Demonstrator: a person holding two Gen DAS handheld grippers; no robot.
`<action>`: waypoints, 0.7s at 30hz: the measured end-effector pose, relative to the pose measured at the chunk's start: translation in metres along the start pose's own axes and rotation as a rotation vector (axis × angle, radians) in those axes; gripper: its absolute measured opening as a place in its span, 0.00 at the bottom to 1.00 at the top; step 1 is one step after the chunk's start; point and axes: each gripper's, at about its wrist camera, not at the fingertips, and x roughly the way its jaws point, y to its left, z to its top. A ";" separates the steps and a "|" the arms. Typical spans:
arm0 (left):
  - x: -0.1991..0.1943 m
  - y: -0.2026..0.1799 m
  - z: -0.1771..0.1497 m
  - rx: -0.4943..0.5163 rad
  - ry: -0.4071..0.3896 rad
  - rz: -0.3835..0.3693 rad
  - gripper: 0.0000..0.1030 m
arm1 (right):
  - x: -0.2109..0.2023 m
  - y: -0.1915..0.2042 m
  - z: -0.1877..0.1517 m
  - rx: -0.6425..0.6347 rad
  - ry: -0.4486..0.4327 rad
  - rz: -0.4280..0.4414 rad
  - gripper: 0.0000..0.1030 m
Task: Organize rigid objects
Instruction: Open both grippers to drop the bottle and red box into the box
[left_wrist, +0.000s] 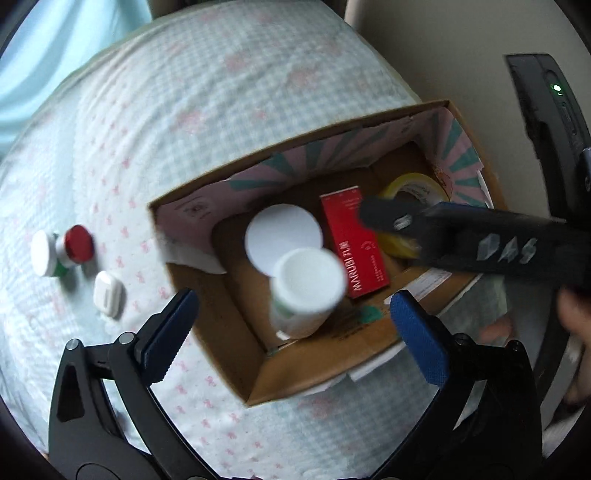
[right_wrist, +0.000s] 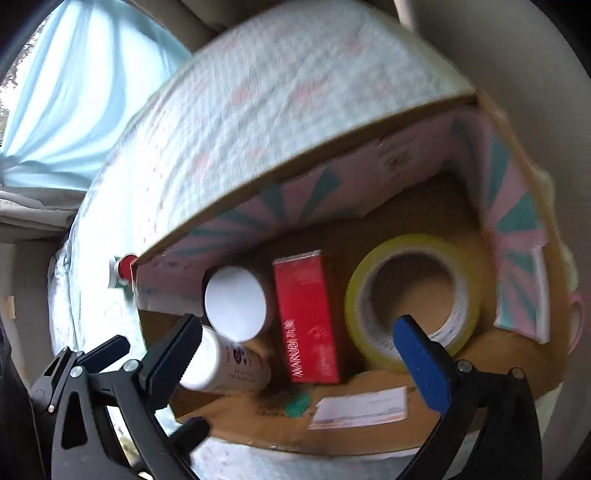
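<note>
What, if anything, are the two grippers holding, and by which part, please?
Nothing. The left gripper and right gripper are both open above the box.

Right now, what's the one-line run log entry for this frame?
left gripper: open above box | right gripper: open | cardboard box: white bottle, red carton, tape roll | outside: earbud case
</note>
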 end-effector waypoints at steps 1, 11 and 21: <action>-0.002 0.004 -0.003 -0.010 -0.003 0.003 1.00 | -0.003 -0.004 0.000 0.009 -0.007 0.005 1.00; -0.005 0.033 -0.031 -0.117 0.028 -0.003 1.00 | -0.015 -0.020 0.003 0.060 -0.053 -0.002 1.00; -0.036 0.040 -0.042 -0.141 -0.025 0.004 1.00 | -0.039 0.005 0.000 0.046 -0.097 -0.026 1.00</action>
